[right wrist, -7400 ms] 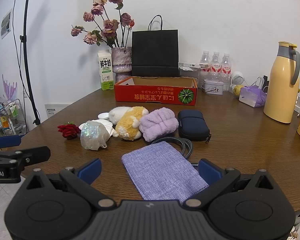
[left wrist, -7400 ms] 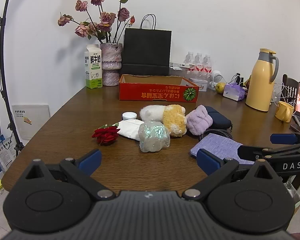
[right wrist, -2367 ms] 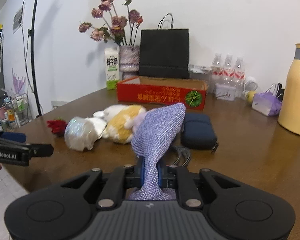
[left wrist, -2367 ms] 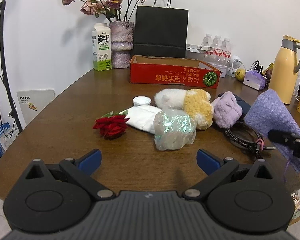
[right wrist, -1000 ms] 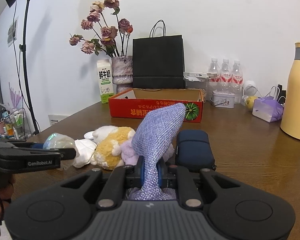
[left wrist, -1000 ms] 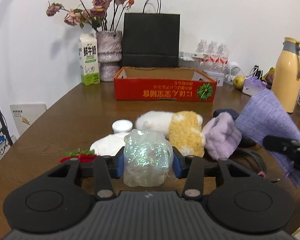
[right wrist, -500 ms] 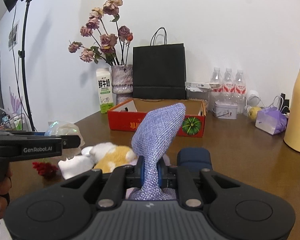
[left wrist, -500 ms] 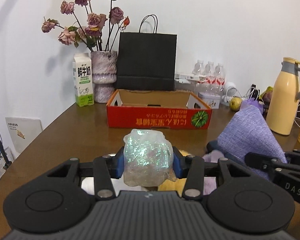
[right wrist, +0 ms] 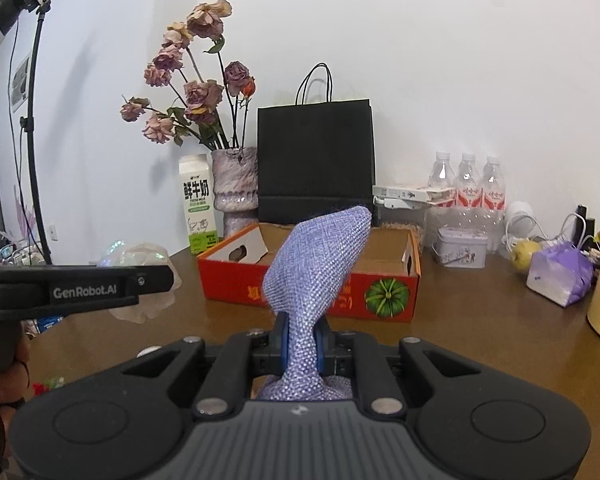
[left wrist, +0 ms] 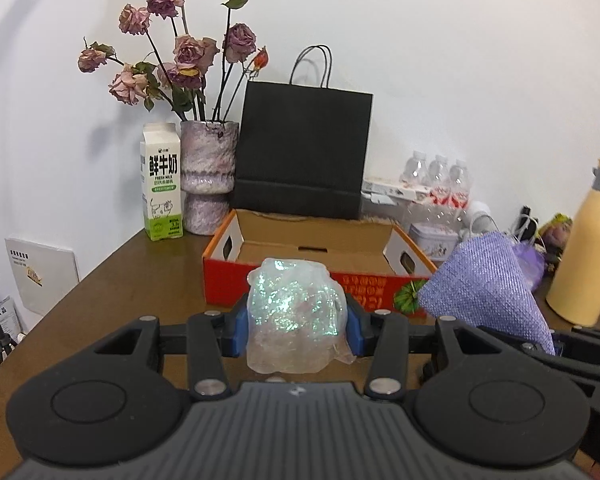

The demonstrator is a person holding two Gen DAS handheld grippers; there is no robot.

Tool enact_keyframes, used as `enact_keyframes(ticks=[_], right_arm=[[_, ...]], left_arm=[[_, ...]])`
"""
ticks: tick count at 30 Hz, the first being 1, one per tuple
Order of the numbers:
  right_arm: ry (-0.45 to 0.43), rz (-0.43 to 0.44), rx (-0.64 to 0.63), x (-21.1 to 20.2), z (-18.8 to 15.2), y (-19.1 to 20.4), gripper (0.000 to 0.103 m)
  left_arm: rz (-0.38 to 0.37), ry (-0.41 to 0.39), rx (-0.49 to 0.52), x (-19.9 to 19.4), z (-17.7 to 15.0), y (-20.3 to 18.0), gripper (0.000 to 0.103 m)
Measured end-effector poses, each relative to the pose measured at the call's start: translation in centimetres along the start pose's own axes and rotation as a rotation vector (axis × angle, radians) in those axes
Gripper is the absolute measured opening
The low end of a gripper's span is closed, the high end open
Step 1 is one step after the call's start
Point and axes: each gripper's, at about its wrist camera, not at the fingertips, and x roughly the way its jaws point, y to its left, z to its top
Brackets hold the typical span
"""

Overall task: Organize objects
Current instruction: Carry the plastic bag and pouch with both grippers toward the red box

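My left gripper (left wrist: 296, 330) is shut on an iridescent crinkled plastic bundle (left wrist: 296, 316) and holds it above the table, just in front of the red cardboard box (left wrist: 284, 284). My right gripper (right wrist: 302, 338) is shut on a purple woven pouch (right wrist: 320, 264), which stands up between the fingers in front of the same red box (right wrist: 380, 292). The pouch also shows in the left wrist view (left wrist: 484, 292), and the bundle in the right wrist view (right wrist: 140, 258). The box is open on top and looks empty inside.
A black paper bag (left wrist: 302, 152), a vase of dried roses (left wrist: 208, 176) and a milk carton (left wrist: 161, 184) stand behind the box. Water bottles (right wrist: 466, 184), a tin (right wrist: 462, 248) and a yellow thermos (left wrist: 584, 248) are to the right. A red rose (right wrist: 44, 387) lies low at left.
Both grippers have moved forward and up toward the red box, each still holding its object. The plush toys and other items on the table have dropped out of view.
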Motion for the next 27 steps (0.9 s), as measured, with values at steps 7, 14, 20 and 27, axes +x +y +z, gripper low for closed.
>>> enact_keyframes(ticks=[7,14,20,27], right_arm=[[-0.015,0.002,-0.019,3.4,3.0,-0.6,0.011],[-0.01,-0.007,-0.017,7.4,5.8,-1.5,0.011],[0.006,-0.004,0.005,11.1,7.4,-2.4,0.011],[0.041,-0.008,0.017,15.5,9.3,-3.4,0.011]], left_arm=[[0.028,-0.017,-0.049,3.4,2.6,-0.2,0.046],[0.063,-0.038,-0.083,6.8,5.2,-0.6,0.046],[0.091,-0.024,-0.098,9.8,6.7,-0.9,0.046],[0.15,0.005,-0.066,13.7,8.4,-1.4,0.046]])
